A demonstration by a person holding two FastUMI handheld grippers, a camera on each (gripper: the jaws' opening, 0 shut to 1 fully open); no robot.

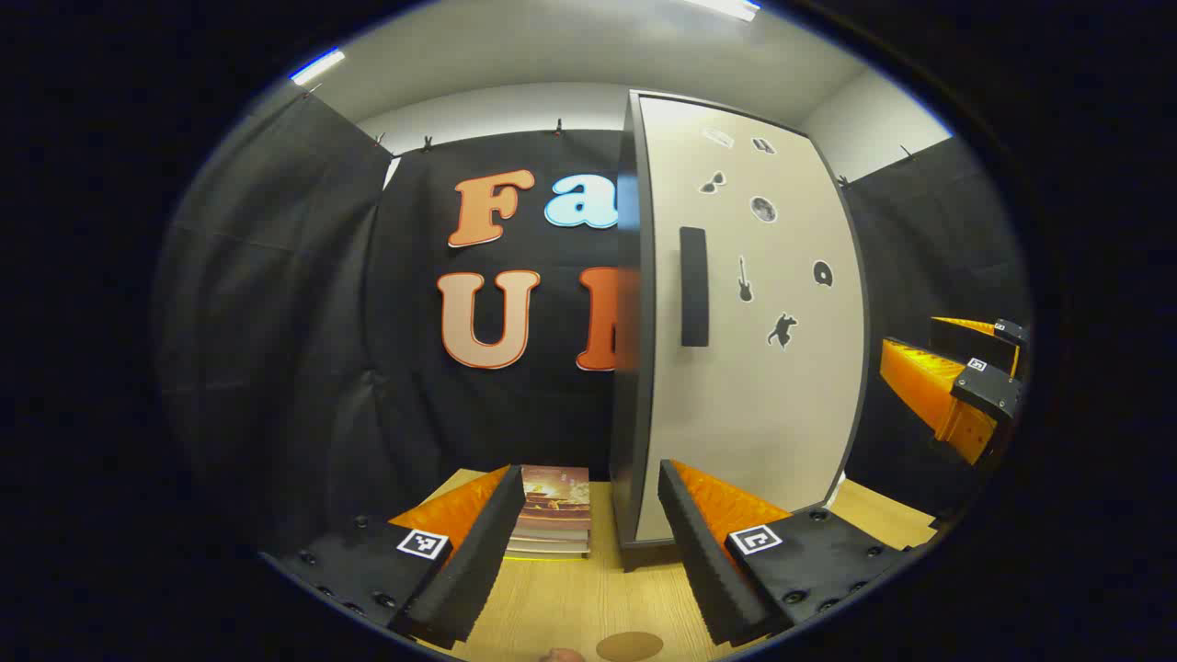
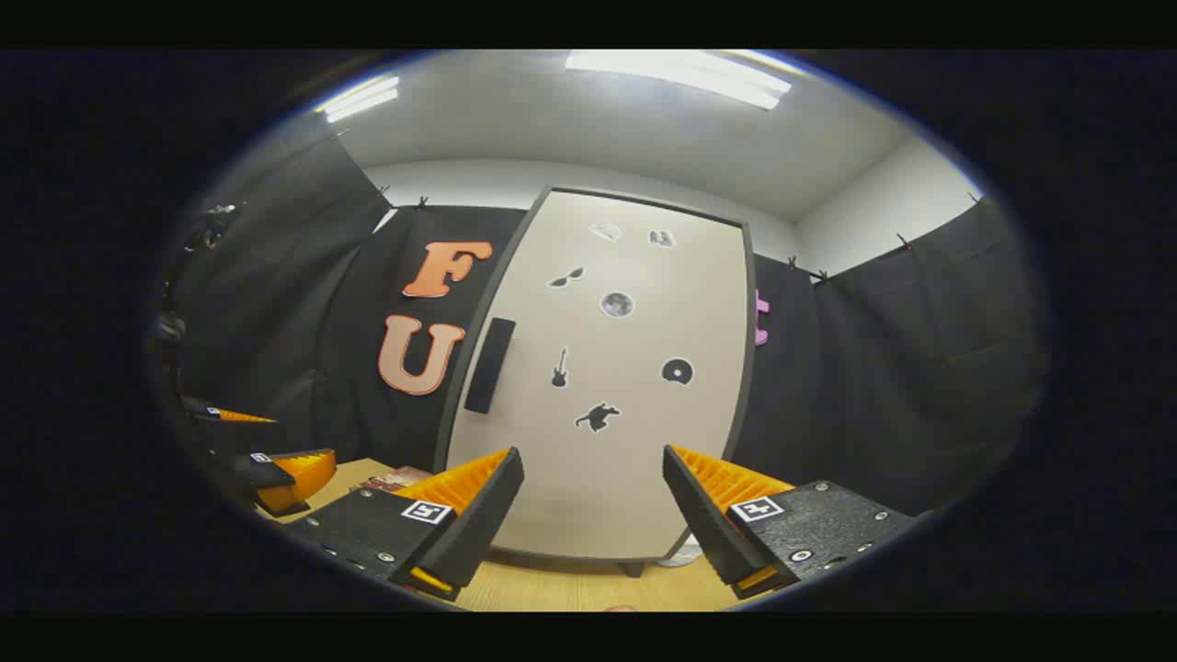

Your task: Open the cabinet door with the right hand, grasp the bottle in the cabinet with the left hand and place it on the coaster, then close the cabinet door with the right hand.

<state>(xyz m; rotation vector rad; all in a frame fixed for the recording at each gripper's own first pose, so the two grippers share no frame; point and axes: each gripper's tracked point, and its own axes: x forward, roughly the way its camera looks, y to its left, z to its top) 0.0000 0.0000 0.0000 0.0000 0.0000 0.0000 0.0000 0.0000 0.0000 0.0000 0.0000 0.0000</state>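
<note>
Facing a closed cabinet door with a dark handle near its left edge, the right gripper and left gripper both hover with fingers apart, holding nothing. The bottle is presumably behind the door; the coaster lies on the worktop. The handle is slim, so a misaligned approach could slip off it; the door carries picture stickers, no legible writing.
</note>
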